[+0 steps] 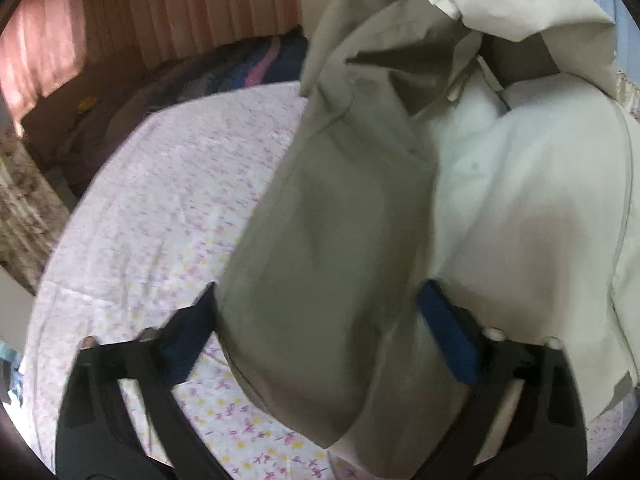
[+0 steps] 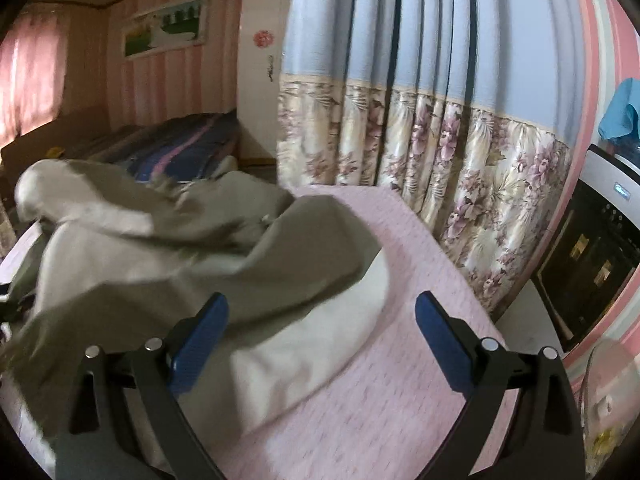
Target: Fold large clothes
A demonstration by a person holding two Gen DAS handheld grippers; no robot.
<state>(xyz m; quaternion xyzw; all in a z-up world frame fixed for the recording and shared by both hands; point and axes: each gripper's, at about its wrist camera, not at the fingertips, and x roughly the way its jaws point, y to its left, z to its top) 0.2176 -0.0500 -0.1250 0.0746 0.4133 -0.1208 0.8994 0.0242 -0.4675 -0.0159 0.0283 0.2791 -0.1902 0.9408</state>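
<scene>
We saw a beige matt woven-cloth garment (image 1: 332, 240) with a smoother white lining, lying on a pink flower-printed cotton bedsheet (image 1: 160, 200). The hand-held gripper (image 2: 322, 344) had matt black plastic arms and ribbed blue pads (image 2: 200, 344). Flowered curtains (image 2: 440, 160) looked satiny.

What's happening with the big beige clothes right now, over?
Left gripper open, beige garment hanging between its fingers. Right gripper open, holding nothing. Garment crumpled on the floral sheet. Nothing in the way.
</scene>
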